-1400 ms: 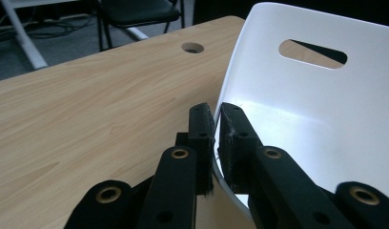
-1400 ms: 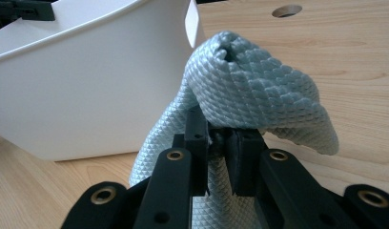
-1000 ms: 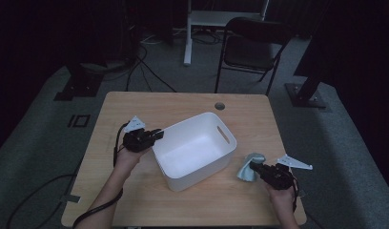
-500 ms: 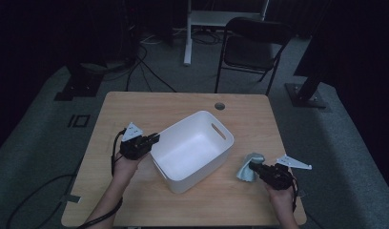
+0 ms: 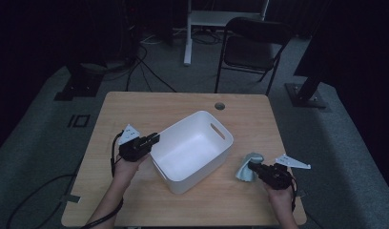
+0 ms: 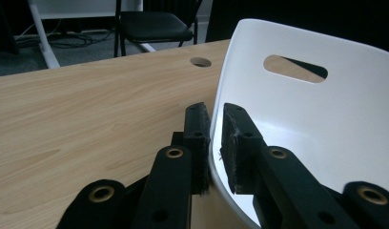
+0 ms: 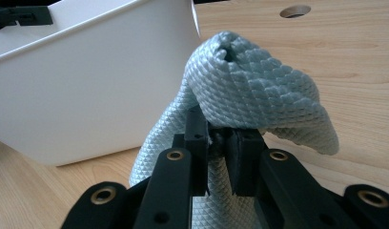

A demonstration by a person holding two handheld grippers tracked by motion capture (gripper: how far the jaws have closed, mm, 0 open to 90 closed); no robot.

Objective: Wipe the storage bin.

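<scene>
A white plastic bin (image 5: 192, 149) with handle slots sits in the middle of the wooden table (image 5: 149, 107). My left gripper (image 5: 152, 140) is shut on the bin's left rim (image 6: 214, 143), one jaw outside the wall and one inside. The bin is empty inside. My right gripper (image 5: 252, 167) is shut on a pale blue waffle-weave cloth (image 7: 252, 90), held bunched just right of the bin (image 7: 83, 90). In the high view the cloth (image 5: 247, 166) rests near the table's right front.
A round cable hole (image 5: 220, 106) lies in the table behind the bin. A black folding chair (image 5: 252, 45) and a white desk frame (image 5: 190, 28) stand on the floor beyond the far edge. Cables trail on the floor at left.
The left gripper has dragged the bin toward the left and front, turning it slightly. The right gripper and cloth have stayed in place.
</scene>
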